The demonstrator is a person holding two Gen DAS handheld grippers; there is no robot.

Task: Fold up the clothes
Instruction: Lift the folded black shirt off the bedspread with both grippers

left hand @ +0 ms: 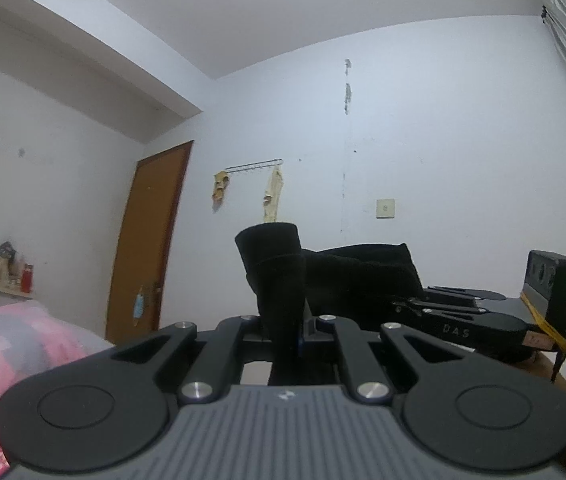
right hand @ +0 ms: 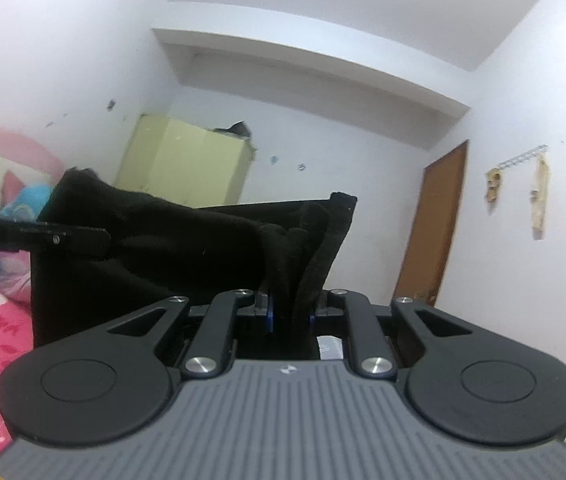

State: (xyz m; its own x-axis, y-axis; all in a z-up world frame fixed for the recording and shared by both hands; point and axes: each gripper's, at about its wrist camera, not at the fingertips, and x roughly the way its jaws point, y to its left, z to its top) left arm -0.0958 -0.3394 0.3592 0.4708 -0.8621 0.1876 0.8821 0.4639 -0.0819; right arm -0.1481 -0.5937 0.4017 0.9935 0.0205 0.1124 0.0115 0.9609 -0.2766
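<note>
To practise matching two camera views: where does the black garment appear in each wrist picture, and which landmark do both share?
Left wrist view: black garment at centre, pinched in the left gripper, reaching right to the right gripper.
Right wrist view: it stretches from centre, in the right gripper's pads, to the left gripper at the left edge.
Shared landmark: the brown door, left of centre there, right of centre here.

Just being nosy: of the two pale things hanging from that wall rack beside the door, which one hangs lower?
The right-hand item, long and cream-coloured, hangs lower on the wall rack. The left-hand item is shorter and bunched up, ending higher on the wall.
</note>
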